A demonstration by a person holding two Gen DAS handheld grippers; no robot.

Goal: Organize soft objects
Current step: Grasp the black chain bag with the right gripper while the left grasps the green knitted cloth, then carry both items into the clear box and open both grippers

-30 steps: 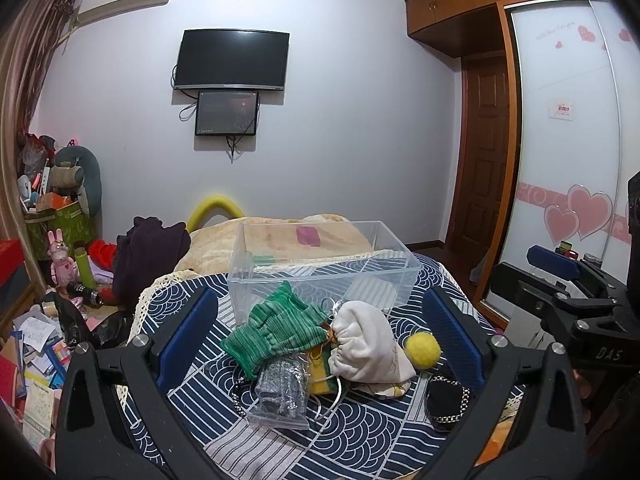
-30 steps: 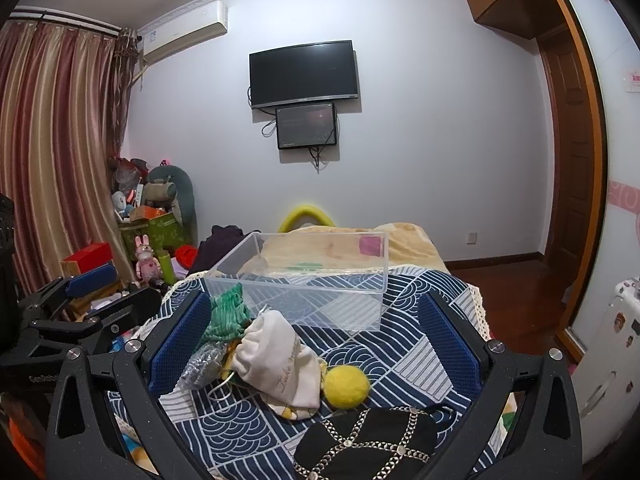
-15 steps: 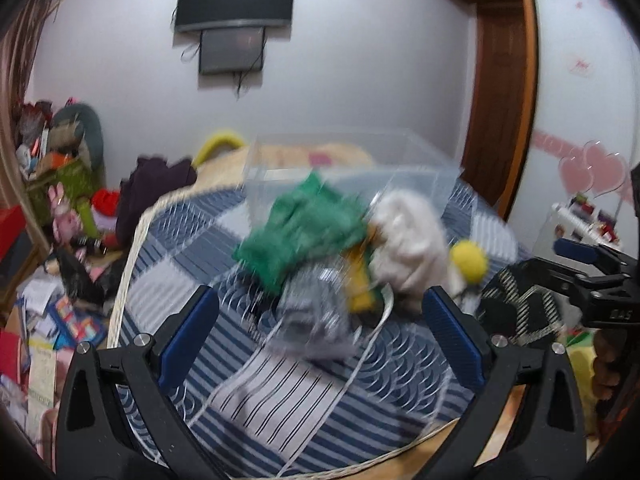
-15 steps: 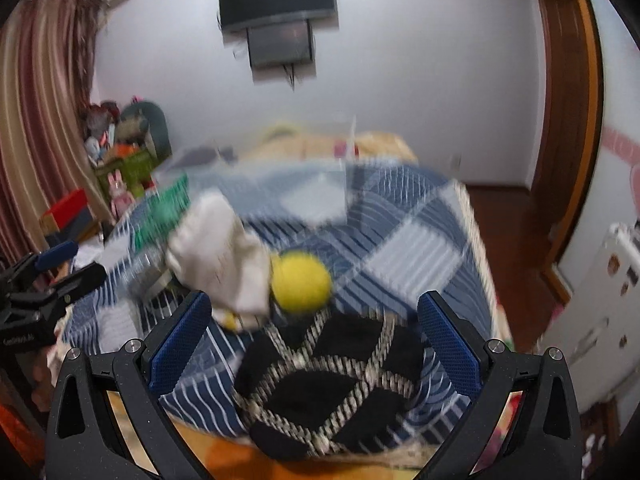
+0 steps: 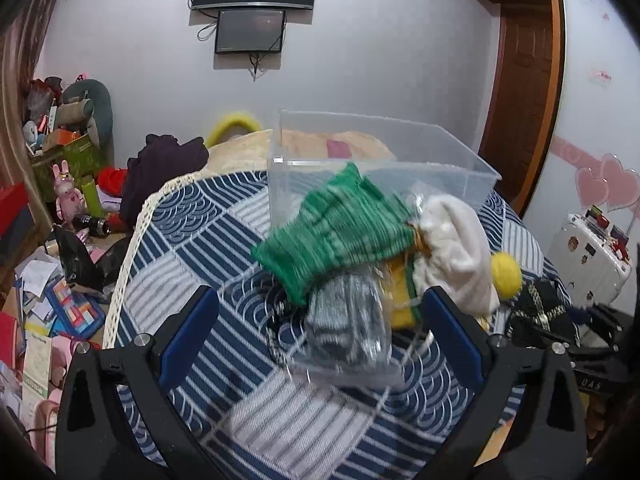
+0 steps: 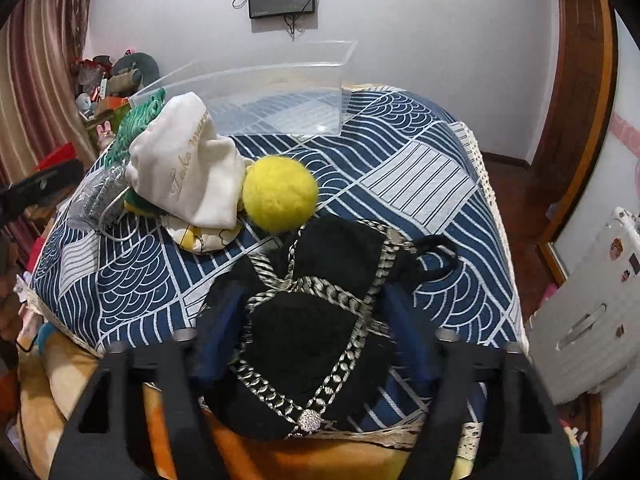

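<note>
A second ago I held both tools back, looking across at the pile; now I have dropped both in close. My right gripper has come down over the black chained pouch, its fingers spread wide on either side of it and, as far as I can tell, not yet squeezing. My left gripper has closed in on the bagged grey item, fingers spread, with the green knit piece just behind it. The white drawstring bag and yellow ball touch each other beside the pouch, and the clear bin behind the pile looks empty, so I judge sorting is only starting.
</note>
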